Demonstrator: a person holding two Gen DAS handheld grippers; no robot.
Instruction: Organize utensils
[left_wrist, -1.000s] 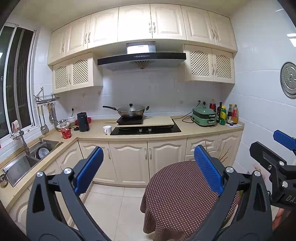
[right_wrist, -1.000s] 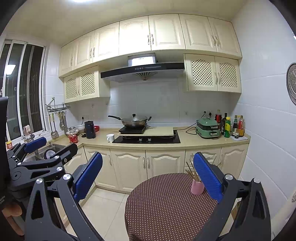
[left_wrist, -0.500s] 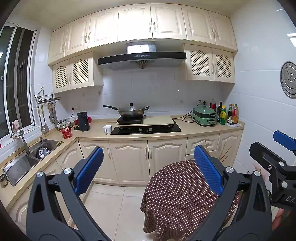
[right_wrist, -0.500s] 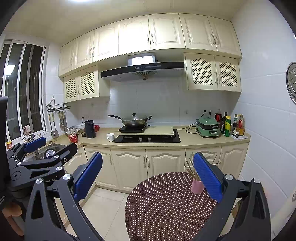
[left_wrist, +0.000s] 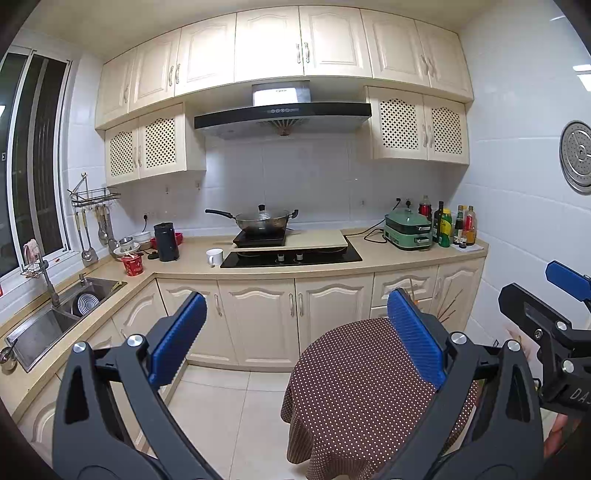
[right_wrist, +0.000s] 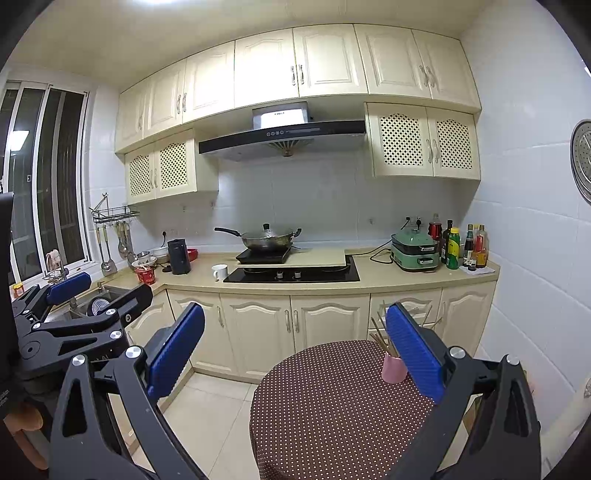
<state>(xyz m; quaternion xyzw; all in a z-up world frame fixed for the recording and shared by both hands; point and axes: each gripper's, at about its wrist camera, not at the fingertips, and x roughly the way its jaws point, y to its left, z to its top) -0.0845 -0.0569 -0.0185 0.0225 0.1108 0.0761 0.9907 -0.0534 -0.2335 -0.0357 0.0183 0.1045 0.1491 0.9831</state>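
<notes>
We're holding both sets of tongs up in front of the round table (right_wrist: 332, 398) with its dotted brown cloth, and nothing is gripped: the left gripper (left_wrist: 295, 339) has its blue pads wide apart, and the right gripper (right_wrist: 295, 343) is spread just as wide. The utensils here look like chopsticks (right_wrist: 380, 334), standing in a pink cup (right_wrist: 392, 366) on the far right of the table, partly hidden behind our right pad. Their long axis runs close to upright, tips fanning up and leaning slightly left. We judge the approach hasn't begun, so the smart play is to bring the right tongs down toward the cup, line the pads across the sticks, and close only once they sit squarely between.
</notes>
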